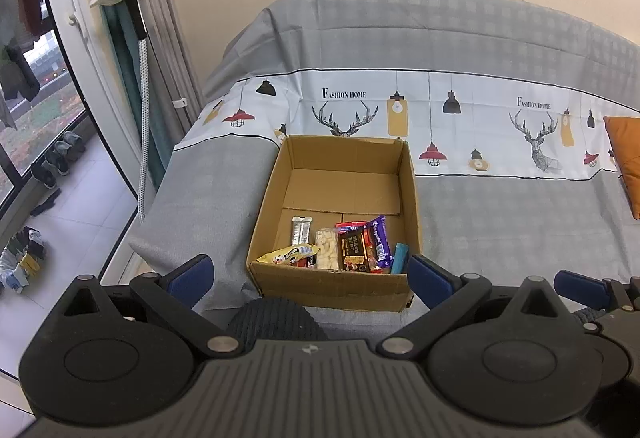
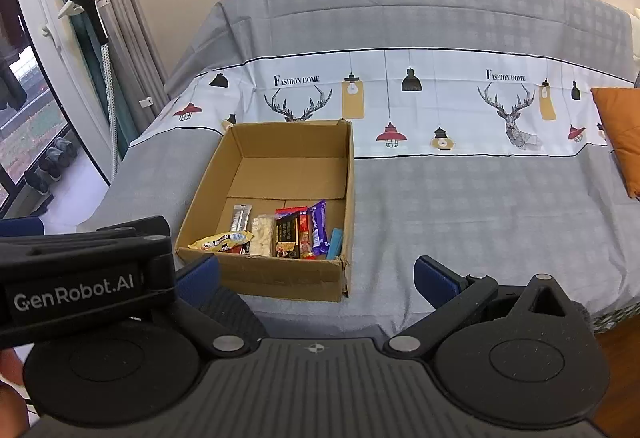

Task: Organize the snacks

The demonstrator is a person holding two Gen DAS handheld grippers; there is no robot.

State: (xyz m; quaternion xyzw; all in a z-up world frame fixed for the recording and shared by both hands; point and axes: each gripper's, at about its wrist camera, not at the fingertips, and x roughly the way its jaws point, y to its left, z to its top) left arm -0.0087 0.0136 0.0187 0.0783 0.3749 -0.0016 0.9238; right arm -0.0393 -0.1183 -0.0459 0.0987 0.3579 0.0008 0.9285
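Lying boxed point(image 1: 336, 280), snacks point(image 1: 352, 248) sit beyond both empty, parted tongs point(image 1: 310, 276).

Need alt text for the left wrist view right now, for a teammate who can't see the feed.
An open cardboard box sits on a sofa draped in a grey cover, with snack packets lined up along its near wall. The left claw is open and empty in front of it; one blue finger of the right claw shows at the right.

Sofa draped in grey printed cover point(image 1: 500, 197); directly on it, open cardboard box point(image 1: 332, 284) near left end, and orange cushion point(image 1: 628, 161) well apart, at right edge.
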